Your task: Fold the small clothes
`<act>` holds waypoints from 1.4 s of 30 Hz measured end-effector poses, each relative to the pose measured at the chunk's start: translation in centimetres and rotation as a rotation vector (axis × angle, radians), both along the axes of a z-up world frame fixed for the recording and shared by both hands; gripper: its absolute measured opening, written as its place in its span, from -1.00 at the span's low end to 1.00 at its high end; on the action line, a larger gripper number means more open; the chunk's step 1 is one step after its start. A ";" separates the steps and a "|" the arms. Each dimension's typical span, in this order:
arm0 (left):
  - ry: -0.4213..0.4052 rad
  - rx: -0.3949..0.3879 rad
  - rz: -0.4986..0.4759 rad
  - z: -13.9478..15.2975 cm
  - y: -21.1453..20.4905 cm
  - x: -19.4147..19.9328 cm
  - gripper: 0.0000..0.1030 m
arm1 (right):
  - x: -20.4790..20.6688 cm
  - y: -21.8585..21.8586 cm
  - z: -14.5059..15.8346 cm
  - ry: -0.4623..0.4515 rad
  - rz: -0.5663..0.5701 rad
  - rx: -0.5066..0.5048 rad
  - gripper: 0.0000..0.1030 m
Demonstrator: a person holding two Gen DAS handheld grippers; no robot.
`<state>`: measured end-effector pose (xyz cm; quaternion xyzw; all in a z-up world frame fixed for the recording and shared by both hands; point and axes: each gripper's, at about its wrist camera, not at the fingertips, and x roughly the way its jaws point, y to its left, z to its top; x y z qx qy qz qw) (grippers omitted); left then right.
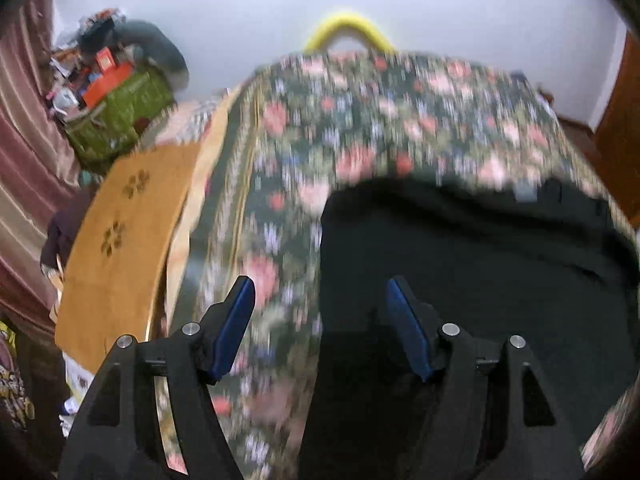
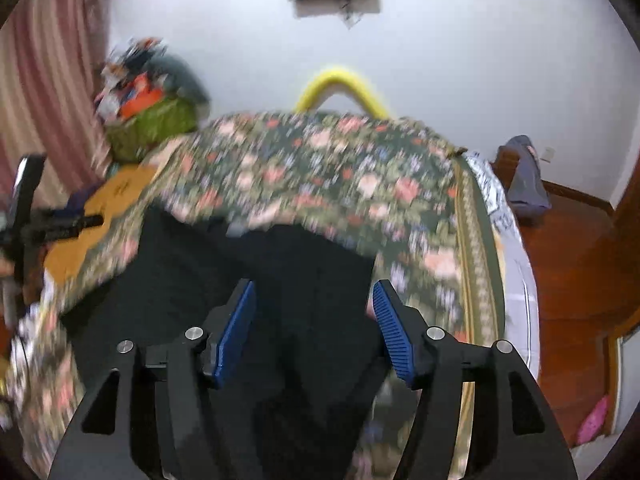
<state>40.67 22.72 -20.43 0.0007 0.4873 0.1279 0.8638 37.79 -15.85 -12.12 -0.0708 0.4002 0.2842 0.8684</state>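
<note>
A black garment (image 1: 460, 264) lies spread flat on a floral bedspread (image 1: 360, 120). My left gripper (image 1: 320, 292) is open and empty, hovering over the garment's left edge, one finger over the bedspread and one over the black cloth. In the right wrist view the black garment (image 2: 248, 272) fills the middle. My right gripper (image 2: 312, 292) is open and empty above the garment's right part, near its right edge. Both views are blurred by motion.
A mustard pillow (image 1: 120, 248) lies left of the bedspread. A green basket of clutter (image 1: 116, 112) stands at the back left. A yellow curved handle (image 1: 348, 28) rises behind the bed. The bed's right edge (image 2: 516, 248) drops to a wooden floor (image 2: 572, 280).
</note>
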 end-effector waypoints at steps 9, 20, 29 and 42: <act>0.075 0.061 -0.082 -5.6 -3.6 -5.3 0.36 | -3.4 2.6 -6.1 0.198 0.145 0.009 0.20; 0.039 0.136 -0.119 -6.4 -4.7 -5.8 0.36 | 11.2 6.0 -3.8 0.086 -0.109 -0.168 0.17; 0.048 -0.005 -0.077 -5.8 -2.7 -6.2 0.36 | 4.8 -0.1 1.6 0.033 -0.123 -0.005 0.36; 0.083 -0.363 0.004 -6.3 -0.9 -10.1 0.10 | -6.8 -3.3 -8.0 0.273 -0.068 0.090 0.41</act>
